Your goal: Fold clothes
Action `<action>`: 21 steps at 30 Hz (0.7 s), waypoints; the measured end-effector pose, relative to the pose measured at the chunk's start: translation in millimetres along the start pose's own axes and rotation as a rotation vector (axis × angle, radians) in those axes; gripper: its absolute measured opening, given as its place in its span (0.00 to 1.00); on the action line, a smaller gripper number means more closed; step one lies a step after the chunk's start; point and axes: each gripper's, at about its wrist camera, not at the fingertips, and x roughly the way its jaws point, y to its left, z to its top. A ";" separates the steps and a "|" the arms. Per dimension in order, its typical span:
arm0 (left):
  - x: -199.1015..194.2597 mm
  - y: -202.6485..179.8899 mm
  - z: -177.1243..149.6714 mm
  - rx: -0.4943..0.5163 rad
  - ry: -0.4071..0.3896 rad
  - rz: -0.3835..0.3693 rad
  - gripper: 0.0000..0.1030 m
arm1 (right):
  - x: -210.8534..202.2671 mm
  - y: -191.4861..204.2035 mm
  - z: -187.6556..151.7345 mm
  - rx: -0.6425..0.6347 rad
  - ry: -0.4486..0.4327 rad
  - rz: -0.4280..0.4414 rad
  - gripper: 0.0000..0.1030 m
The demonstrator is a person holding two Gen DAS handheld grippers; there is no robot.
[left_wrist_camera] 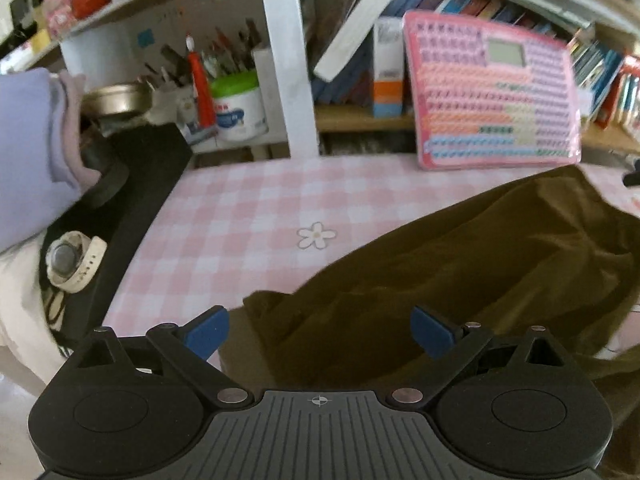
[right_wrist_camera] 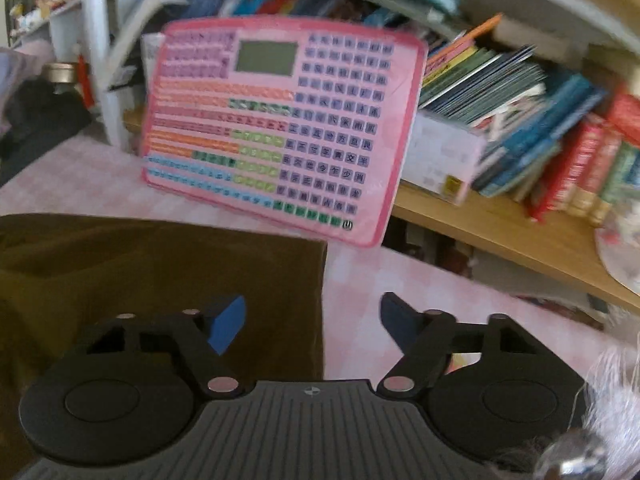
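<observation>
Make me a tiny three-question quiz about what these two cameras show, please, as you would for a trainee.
1. True or false: the left hand-held gripper is clamped on the brown garment.
2. What colour is the checked tablecloth: A pink, B green, C grey?
3. Fill in: the big pink button board leans against the ____.

Key
1. False; its jaws stand open above the cloth, as do those of the right hand-held gripper.
2. A.
3. Bookshelf.
</observation>
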 end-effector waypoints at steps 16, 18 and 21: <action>68.1 3.9 22.6 0.149 0.135 -0.102 0.63 | 103.1 -23.0 27.7 0.006 0.091 0.085 0.48; 78.0 4.9 22.4 0.138 0.152 -0.086 0.66 | 102.9 -22.3 28.8 0.002 0.089 0.091 0.37; 82.6 9.9 23.6 0.095 0.148 -0.115 0.60 | 103.2 -18.2 31.9 0.004 0.095 0.100 0.15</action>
